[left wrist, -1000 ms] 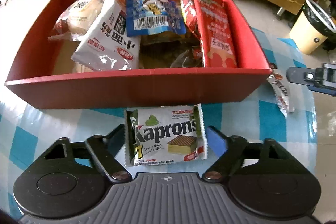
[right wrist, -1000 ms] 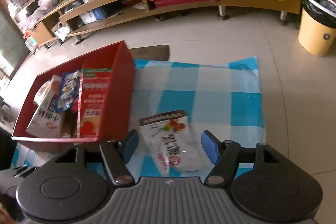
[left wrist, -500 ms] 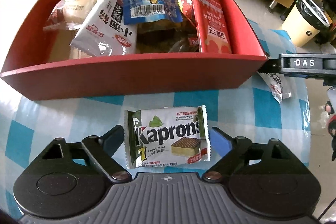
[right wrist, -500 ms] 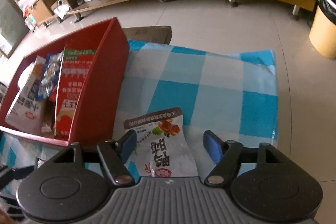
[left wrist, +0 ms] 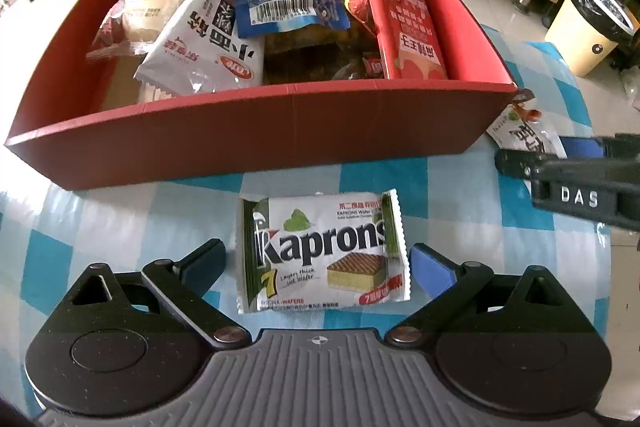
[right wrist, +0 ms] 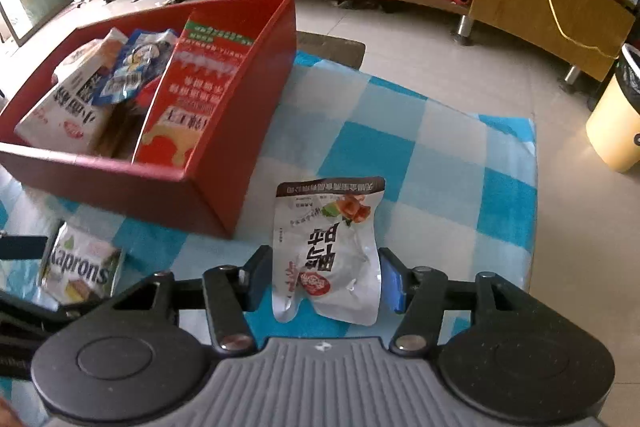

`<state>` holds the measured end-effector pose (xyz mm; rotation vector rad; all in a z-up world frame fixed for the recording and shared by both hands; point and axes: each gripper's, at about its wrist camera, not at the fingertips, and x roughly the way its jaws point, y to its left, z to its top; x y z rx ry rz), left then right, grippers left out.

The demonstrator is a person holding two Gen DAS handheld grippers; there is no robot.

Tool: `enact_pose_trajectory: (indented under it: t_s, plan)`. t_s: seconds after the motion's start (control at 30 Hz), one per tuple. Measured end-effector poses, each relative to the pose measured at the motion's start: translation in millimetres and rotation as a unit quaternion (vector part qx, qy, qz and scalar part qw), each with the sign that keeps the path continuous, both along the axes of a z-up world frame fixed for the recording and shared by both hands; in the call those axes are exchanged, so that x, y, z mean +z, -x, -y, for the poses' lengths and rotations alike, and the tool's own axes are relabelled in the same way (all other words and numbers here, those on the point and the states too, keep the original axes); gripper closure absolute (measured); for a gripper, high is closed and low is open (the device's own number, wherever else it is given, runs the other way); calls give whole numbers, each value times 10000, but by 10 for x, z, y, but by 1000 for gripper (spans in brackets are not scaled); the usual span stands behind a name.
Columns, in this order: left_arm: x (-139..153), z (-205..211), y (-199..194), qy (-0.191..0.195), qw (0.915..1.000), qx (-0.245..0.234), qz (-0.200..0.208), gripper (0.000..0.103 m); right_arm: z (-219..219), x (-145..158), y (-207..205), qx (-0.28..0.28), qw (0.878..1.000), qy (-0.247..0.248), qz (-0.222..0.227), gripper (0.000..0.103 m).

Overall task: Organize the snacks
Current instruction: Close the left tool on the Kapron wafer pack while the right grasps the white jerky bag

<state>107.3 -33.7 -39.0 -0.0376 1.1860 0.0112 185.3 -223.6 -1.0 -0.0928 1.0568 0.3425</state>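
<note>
Since a second ago the left gripper (left wrist: pixel 318 259) has spread its jaws wide, and they are still opening, while the right gripper (right wrist: pixel 324 275) has dropped over the white pouch (right wrist: pixel 326 251) and is closing on it.

Most of the job looks done: the red box (left wrist: pixel 260 131) already holds several packets leaning against one another. Two snacks remain on the checked cloth (right wrist: pixel 420 163) outside it.

The Kaprons wafer pack (left wrist: pixel 324 251) lies flat between the left fingers, just clear of both pads, untouched. The white pouch sits between the right fingers with both pads at its edges; its foil looks buckled there, so the pads appear to be pressing it, though the fisheye makes the contact hard to confirm. The box stands just ahead of the left fingers and ahead-left of the right ones.
</note>
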Motion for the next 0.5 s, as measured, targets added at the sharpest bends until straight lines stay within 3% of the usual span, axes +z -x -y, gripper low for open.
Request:
enact_pose_trajectory:
  t_s: [0.5]
  plan:
    - [32, 11, 96, -58, 10000, -75, -9, 3, -53, 105, 669, 383, 9986, 154, -321, 48]
